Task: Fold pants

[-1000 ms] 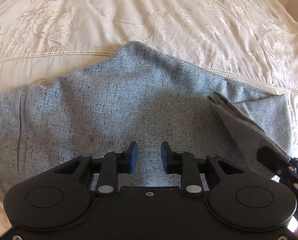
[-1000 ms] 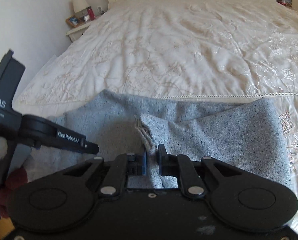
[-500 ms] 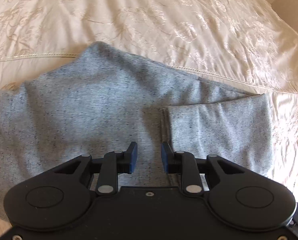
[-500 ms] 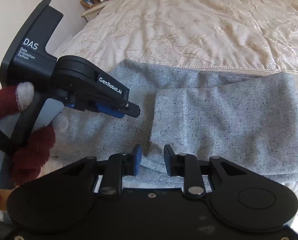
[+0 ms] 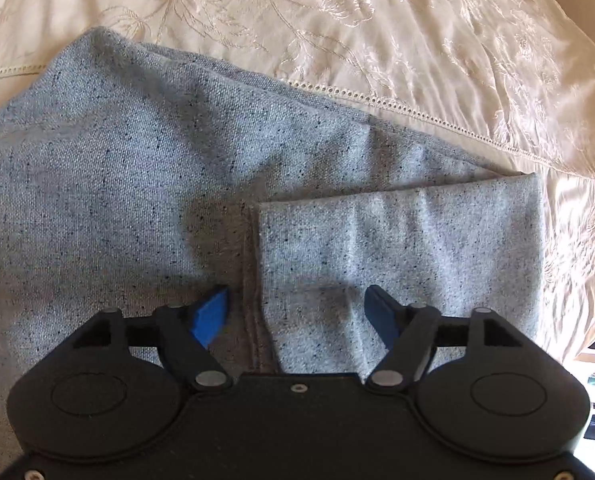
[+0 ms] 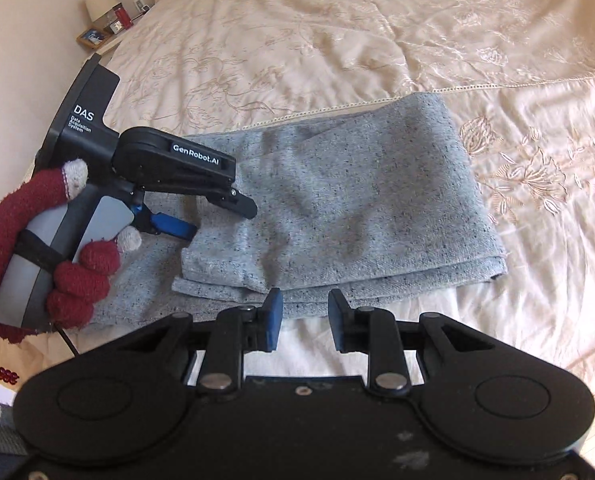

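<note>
Bedspread (image 6: pixel 337 40), cream with embroidered flowers, covers a bed that fills both views, and a line of lace trim crosses it at about 12 o'clock of the garment. Grey speckled pants (image 6: pixel 337 200) lie flat on it near the bed's near edge, one end folded over onto the rest so that the cut edge of the upper layer (image 5: pixel 257 240) runs down the middle of the left wrist view. In the right wrist view the folded stack ends at 3 o'clock in a neat doubled edge.

Left tool (image 6: pixel 217 216), gripped by a hand in a dark red glove (image 6: pixel 37 240), hangs over the pants at 9 o'clock of that view; its jaws are opening, spread wide, with the edge of the fold below the gap and no pad pressing cloth. Right tool (image 6: pixel 304 322) sits at 6 o'clock by the pants' near edge, jaws apart and empty.

A bedside shelf with a lamp (image 6: pixel 99 0) shows at 11 o'clock.
</note>
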`<move>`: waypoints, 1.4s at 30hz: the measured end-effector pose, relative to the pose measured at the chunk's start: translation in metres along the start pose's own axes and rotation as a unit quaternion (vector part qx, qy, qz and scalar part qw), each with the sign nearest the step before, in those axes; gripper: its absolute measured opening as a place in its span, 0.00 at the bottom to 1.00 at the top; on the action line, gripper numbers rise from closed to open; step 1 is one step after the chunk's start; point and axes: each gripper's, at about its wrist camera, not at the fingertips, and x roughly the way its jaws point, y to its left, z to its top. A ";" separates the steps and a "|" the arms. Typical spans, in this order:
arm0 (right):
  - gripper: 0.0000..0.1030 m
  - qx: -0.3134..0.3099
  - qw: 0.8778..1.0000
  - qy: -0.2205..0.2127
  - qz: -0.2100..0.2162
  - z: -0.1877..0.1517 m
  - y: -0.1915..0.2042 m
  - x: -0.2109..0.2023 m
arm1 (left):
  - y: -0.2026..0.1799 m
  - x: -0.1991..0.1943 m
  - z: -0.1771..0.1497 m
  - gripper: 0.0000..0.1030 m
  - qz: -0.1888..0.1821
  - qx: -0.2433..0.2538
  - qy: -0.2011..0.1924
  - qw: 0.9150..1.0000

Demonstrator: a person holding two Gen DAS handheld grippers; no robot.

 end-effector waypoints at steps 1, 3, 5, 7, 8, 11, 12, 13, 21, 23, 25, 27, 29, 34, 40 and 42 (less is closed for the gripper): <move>0.27 0.002 1.000 0.000 -0.002 -0.001 -0.001 0.000 | -0.003 -0.006 0.000 0.33 -0.001 0.008 -0.021 1.000; 0.27 0.004 1.000 0.001 -0.004 -0.001 -0.001 0.001 | -0.006 -0.018 0.001 0.13 0.003 0.021 -0.052 0.998; 0.27 0.002 1.000 -0.001 -0.006 0.001 -0.002 0.001 | -0.005 -0.032 -0.002 0.11 0.000 0.031 -0.084 0.996; 0.27 0.000 1.000 -0.007 -0.009 0.003 -0.004 0.001 | -0.005 -0.041 -0.006 0.12 0.010 0.049 -0.105 0.993; 0.27 0.000 1.000 -0.014 -0.014 0.006 -0.005 0.001 | -0.005 -0.042 -0.007 0.15 0.020 0.058 -0.111 0.992; 0.27 0.004 0.999 -0.030 -0.033 0.017 -0.014 0.005 | 0.002 -0.031 -0.002 0.23 0.052 0.060 -0.080 0.994; 0.27 0.008 0.998 -0.036 -0.046 0.022 -0.019 0.009 | 0.007 -0.029 0.001 0.23 0.054 0.048 -0.070 0.995; 0.27 0.014 0.997 -0.041 -0.061 0.025 -0.025 0.013 | 0.012 -0.029 0.003 0.23 0.052 0.029 -0.074 0.995; 0.21 0.057 0.993 0.033 -0.094 0.028 -0.075 0.055 | 0.004 -0.065 -0.026 0.21 0.056 0.020 -0.108 0.992; 0.22 0.035 0.995 0.038 -0.087 0.028 -0.074 0.055 | -0.012 -0.066 -0.037 0.22 0.045 0.037 -0.104 0.993; 0.22 0.022 0.996 0.042 -0.078 0.030 -0.074 0.055 | -0.022 -0.064 -0.049 0.22 0.037 0.049 -0.100 0.993; 0.22 0.024 0.996 0.048 -0.067 0.030 -0.077 0.055 | -0.031 -0.058 -0.058 0.23 0.037 0.060 -0.086 0.994; 0.22 0.023 0.997 0.052 -0.056 0.031 -0.079 0.053 | -0.033 -0.044 -0.064 0.23 0.062 0.056 -0.061 0.995; 0.22 0.005 0.997 0.068 -0.034 0.026 -0.085 0.047 | -0.014 -0.021 -0.071 0.27 0.097 0.008 -0.035 0.995; 0.25 -0.022 0.998 0.058 -0.004 0.023 -0.089 0.020 | -0.008 -0.049 -0.076 0.27 0.107 -0.052 -0.081 0.990; 0.25 -0.050 0.997 0.050 0.003 0.021 -0.087 0.010 | -0.004 -0.057 -0.085 0.27 0.113 -0.071 -0.091 0.987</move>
